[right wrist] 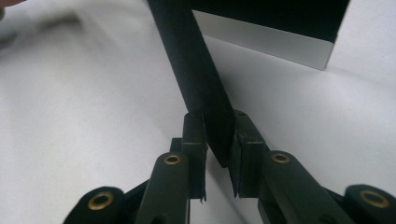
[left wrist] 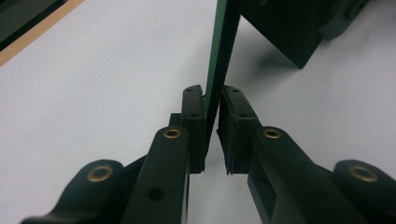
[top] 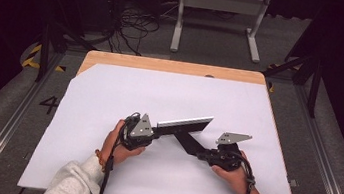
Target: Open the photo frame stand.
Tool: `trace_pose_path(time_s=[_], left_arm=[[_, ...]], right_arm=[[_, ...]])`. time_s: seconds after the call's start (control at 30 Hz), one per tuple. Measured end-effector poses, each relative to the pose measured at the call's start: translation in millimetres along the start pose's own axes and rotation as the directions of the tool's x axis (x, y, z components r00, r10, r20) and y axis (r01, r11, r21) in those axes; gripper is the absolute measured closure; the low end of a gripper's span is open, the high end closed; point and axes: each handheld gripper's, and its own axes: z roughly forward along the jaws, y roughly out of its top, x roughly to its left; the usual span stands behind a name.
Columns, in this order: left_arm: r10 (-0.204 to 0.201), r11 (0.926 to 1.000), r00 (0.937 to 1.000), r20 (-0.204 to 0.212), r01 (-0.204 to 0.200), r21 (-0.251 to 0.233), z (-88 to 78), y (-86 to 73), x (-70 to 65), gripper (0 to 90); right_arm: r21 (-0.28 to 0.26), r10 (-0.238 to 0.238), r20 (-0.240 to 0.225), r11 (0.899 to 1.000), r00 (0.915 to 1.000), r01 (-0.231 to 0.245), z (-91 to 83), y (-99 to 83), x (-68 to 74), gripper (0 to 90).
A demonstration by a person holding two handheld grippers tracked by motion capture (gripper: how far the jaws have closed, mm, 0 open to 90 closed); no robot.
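A thin flat board [top: 184, 124], pale on its face and green along its edge, juts to the right from my left gripper [top: 158, 128], which is shut on one end of it. In the left gripper view the green board [left wrist: 219, 60] stands edge-on between the jaws of that gripper [left wrist: 211, 100]. My right gripper [top: 200, 154] is shut on a black flat strip [top: 188, 142] that points up and left, its far end under the board. In the right gripper view the strip [right wrist: 196, 70] runs from that gripper [right wrist: 217, 121] toward the board [right wrist: 271, 39].
A large white sheet [top: 170, 92] covers the wooden table [top: 164, 65]. On the floor beyond lie tangled cables [top: 134, 26] and a white metal stand [top: 220, 2]. Dark frame legs [top: 44, 55] flank the table's far corners.
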Motion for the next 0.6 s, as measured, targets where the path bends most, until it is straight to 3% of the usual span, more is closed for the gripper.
trace_pose_path(time_s=[0.4,0.6], left_arm=[[0.002,0.9996,1.0,-0.006,-0.002,0.03,-6.7,1.5,-11.5,84.6],[0.003,0.9987,0.9994,-0.034,-0.001,0.05,-8.7,3.3,-18.0,84.8]], right_arm=[[0.004,0.008,0.024,1.0,0.9997,-0.008,0.8,4.7,-9.4,73.4],[0.001,0.008,0.03,1.0,0.9995,-0.008,2.9,7.3,-12.8,72.0]])
